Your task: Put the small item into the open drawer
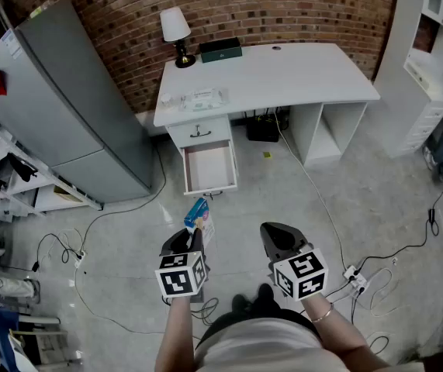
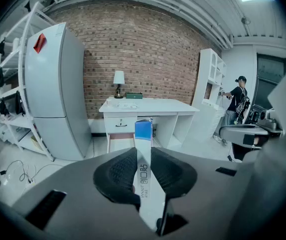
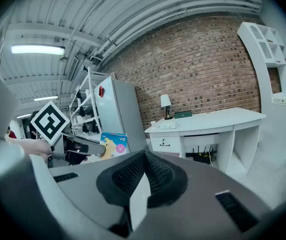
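A grey fridge [image 1: 66, 107] stands left of the white worktop [image 1: 283, 76]. Under the worktop's left end, the lower drawer [image 1: 209, 169] is pulled open. The right tool [image 1: 279, 239] has its jaws together, empty. The left tool [image 1: 192, 237] is clamped on a small blue-and-white box [image 1: 198, 215], held upright well short of the drawer.

desk [image 1: 306, 72]: against the brick wall [image 1: 299, 10]
lamp [image 1: 176, 33]: on desk, rear left corner
case [image 1: 220, 49]: on desk, just right of lamp
packet [image 1: 198, 98]: on desk, front left
open drawer [image 1: 209, 169]: under desk's left end, pulled forward
refrigerator [image 1: 66, 107]: left of desk
shelf unit [image 1: 430, 45]: right of desk
left gripper [image 1: 195, 235]: before desk, in front of open drawer
small box [image 1: 198, 215]: between left gripper's jaws
right gripper [image 1: 274, 235]: before desk, right of left gripper
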Available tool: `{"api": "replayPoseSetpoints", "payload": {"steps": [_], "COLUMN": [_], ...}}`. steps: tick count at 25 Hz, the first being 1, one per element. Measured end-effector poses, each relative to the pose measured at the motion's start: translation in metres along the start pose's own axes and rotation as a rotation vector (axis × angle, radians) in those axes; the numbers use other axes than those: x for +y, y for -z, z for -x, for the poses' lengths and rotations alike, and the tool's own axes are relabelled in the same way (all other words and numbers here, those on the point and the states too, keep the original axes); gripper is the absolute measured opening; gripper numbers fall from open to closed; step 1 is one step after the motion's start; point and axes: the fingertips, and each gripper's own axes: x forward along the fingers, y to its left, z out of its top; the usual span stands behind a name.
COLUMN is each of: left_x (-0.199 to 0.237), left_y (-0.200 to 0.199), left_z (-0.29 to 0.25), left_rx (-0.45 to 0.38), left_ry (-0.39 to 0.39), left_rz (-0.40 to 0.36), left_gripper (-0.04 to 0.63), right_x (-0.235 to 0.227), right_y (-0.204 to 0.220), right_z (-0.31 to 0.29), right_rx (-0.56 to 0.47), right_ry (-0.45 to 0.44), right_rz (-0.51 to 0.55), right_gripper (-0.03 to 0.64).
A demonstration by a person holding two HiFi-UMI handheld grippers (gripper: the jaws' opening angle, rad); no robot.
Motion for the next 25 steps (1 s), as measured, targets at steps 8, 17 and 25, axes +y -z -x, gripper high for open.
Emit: {"api": "replayPoseSetpoints", "payload": {"steps": [8,17,25], "left_x": [-0.013,0.011,0.062], "left_y": [-0.002,-0.004,-0.018], "left_z": [-0.005,0.001,-0.047], "left_rx": [-0.019,-0.028,0.004], "left_ry": [-0.043,-0.12,-0.142], "left_rz": [0.022,0.065,0.068], "left_gripper": [0.098,0.098,0.098], "right_x": [-0.021,-0.031,-0.034], "right_y": [0.004,0.007,-0.003], "right_z": [0.01,-0.002,-0.063], "right_rx": [-0.011,0.012,0.037], "right_ry": [-0.048,-0.077,-0.072], "right_rz": [-0.063,-0.098,-0.093], "right_gripper": [0.006,0.006,0.007]}}
